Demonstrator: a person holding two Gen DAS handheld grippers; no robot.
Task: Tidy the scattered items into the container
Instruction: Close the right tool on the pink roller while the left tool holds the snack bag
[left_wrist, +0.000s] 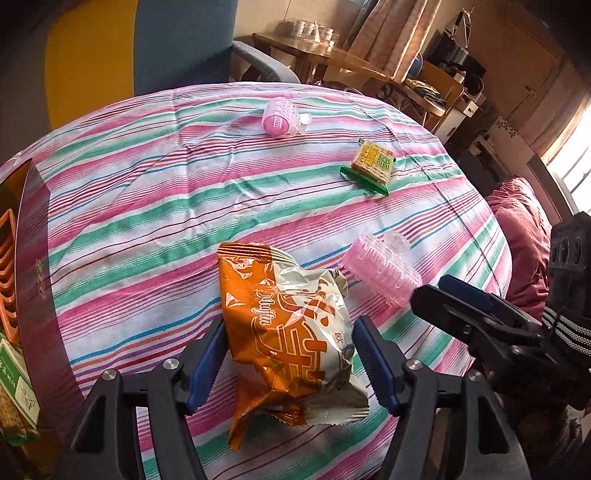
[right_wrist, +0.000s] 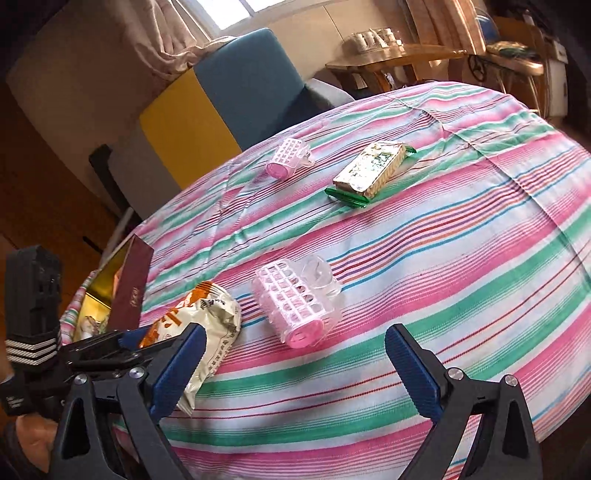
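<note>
Now: muffin packet (left_wrist: 291, 339) on bench (left_wrist: 147, 192) between your left gripper (left_wrist: 290, 365) fingers, parted, not pinching; long axis runs along them. Right gripper (right_wrist: 295, 358) wide, empty; pink roller (right_wrist: 295, 306) ahead. Box (left_wrist: 35, 258) left.

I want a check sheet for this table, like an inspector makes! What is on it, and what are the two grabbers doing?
Surface: round table under a striped cloth, wrinkled.
Job's things: orange muffin packet; near pink hair roller; far pink hair roller; green cracker pack; dark red box at the table's edge, already holding some things.
Clutter: nothing seen.
Grippers: left gripper has its jaws on either side of the muffin packet, not pressing it; right gripper open, nothing in it.
Cables: nothing seen.
Surroundings: blue chair, wooden side table, curtained window.
</note>
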